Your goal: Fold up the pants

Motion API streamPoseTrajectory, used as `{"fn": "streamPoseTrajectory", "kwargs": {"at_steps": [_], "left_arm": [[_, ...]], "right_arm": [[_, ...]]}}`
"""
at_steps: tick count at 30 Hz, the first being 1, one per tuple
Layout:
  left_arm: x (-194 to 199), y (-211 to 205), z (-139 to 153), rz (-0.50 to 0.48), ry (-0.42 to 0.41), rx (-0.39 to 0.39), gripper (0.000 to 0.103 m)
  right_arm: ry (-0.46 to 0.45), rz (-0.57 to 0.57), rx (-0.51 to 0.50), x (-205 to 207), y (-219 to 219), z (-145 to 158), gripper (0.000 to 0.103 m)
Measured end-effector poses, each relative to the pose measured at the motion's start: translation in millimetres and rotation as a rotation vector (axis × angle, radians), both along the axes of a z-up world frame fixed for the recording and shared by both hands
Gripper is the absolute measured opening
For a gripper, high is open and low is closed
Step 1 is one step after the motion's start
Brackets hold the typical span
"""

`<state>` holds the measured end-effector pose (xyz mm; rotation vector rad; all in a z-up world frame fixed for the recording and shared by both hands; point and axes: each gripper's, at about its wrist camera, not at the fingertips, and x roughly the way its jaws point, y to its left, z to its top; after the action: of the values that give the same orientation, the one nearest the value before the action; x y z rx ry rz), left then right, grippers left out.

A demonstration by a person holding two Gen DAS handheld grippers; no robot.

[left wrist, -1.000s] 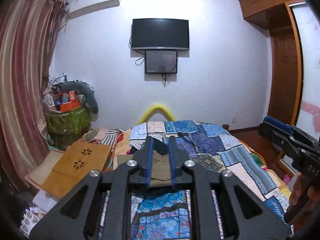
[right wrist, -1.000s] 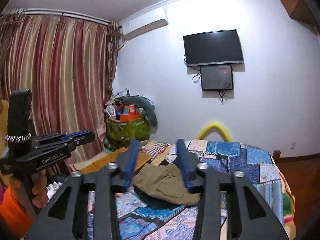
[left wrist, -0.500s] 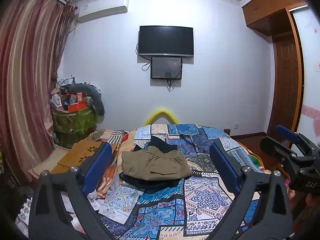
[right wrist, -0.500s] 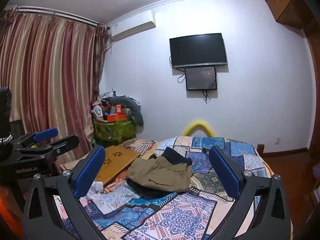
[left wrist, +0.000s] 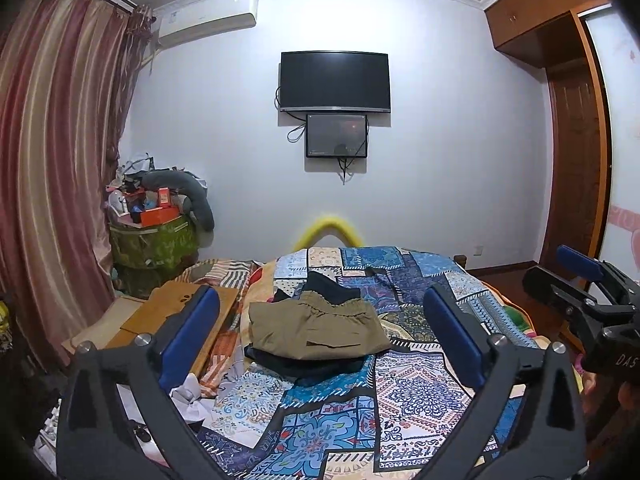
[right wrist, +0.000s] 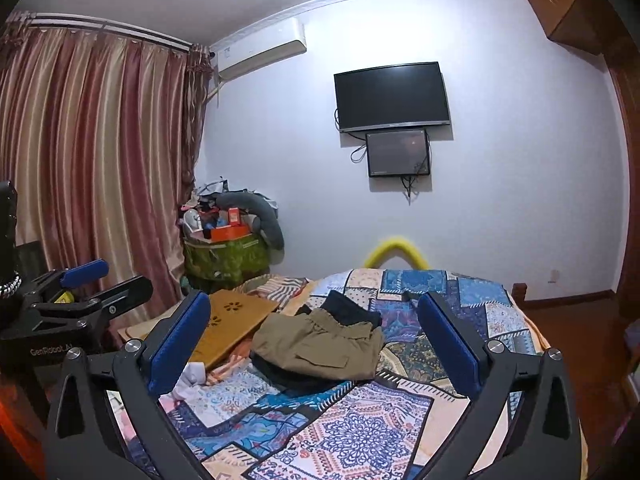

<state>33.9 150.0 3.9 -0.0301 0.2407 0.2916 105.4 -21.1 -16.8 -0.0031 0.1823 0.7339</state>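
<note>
Folded olive-khaki pants (left wrist: 316, 330) lie on top of a dark garment (left wrist: 304, 364) in the middle of the patchwork bedspread (left wrist: 416, 396). They also show in the right wrist view (right wrist: 316, 342). My left gripper (left wrist: 320, 320) is open and empty, held above the bed well short of the pile. My right gripper (right wrist: 314, 320) is open and empty too, at a similar distance. Each gripper shows at the edge of the other's view: the right one (left wrist: 580, 292), the left one (right wrist: 80, 296).
A wooden lap board (left wrist: 176, 312) lies at the bed's left edge, with white cloth (left wrist: 188, 394) below it. A green basket of clutter (left wrist: 154, 244) stands by the curtain (left wrist: 52, 184). A yellow arch (left wrist: 328, 228) rises behind the bed. A TV (left wrist: 334, 82) hangs on the wall.
Both grippers have opened wide, from shut or nearly shut a second ago. Both have drawn back and risen a little, so the pants pile shows whole between the fingers.
</note>
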Motion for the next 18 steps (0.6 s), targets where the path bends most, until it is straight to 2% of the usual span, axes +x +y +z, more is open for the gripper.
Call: {"fn": "streamPoseTrajectory", "kwargs": {"at_steps": [18], "left_arm": [[2.4,-1.0,-2.7,-0.015,0.009,-0.004,0.103]], "right_arm": [[0.013,-0.002,-0.016,-1.1,0.8,-2.6,0.103]]}}
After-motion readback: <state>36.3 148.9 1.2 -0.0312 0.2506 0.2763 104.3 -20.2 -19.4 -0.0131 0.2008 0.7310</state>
